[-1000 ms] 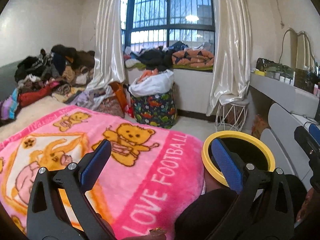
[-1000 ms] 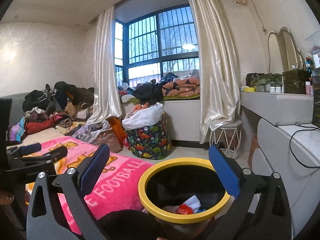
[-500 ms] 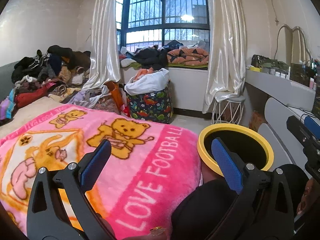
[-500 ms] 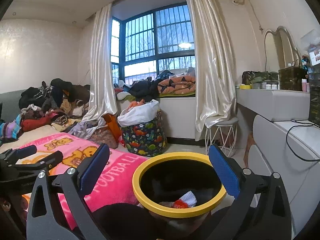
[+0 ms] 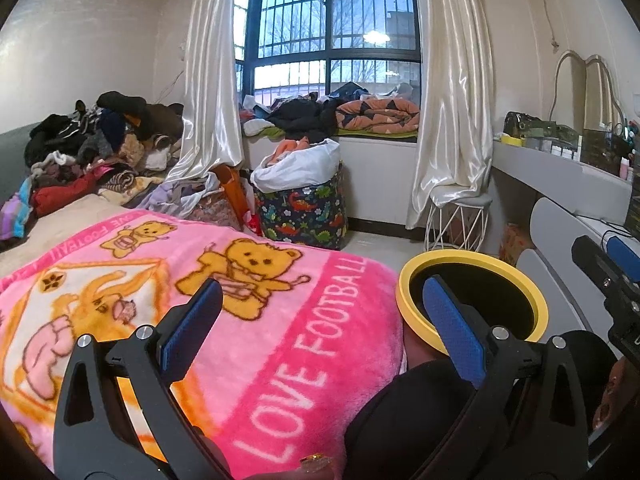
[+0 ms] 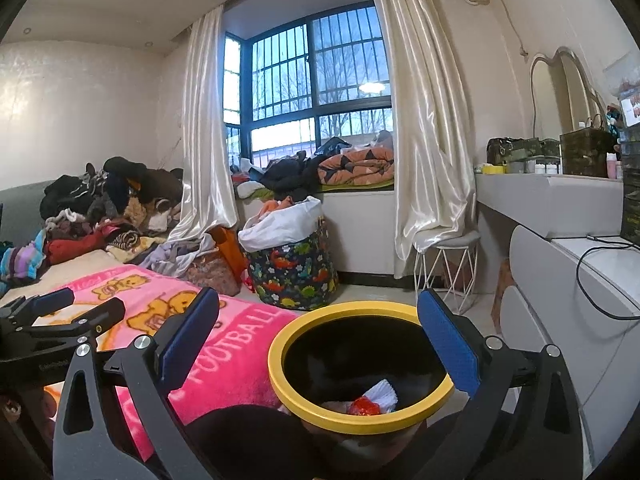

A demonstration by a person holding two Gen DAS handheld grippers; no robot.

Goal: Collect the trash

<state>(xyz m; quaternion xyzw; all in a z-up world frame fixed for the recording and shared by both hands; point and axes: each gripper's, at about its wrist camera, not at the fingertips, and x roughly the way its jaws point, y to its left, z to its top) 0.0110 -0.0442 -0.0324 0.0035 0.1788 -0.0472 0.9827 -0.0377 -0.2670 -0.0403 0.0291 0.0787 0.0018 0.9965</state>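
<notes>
At the near right of the bed stands the trash bin [image 6: 360, 364], a dark container with a yellow rim. Contents visible in the right wrist view: a crumpled white paper [image 6: 380, 394] and a red wrapper [image 6: 363, 407], both lying at the bottom near the front wall. In the left wrist view the bin [image 5: 472, 258] sits just beside the right edge of the pink blanket [image 5: 208, 320], its interior too dark to read. Farther back, below the window, a dinosaur-print fabric basket [image 6: 294, 270] holds a white bag [image 6: 280, 226] stuffed with clothing.

The right gripper [image 6: 316, 340] is spread wide above the bin opening, with nothing between its blue pads [image 6: 188, 338]. The left gripper [image 5: 320, 324] is likewise spread wide and empty, positioned over the blanket, its right finger overlapping the bin rim in the view.
</notes>
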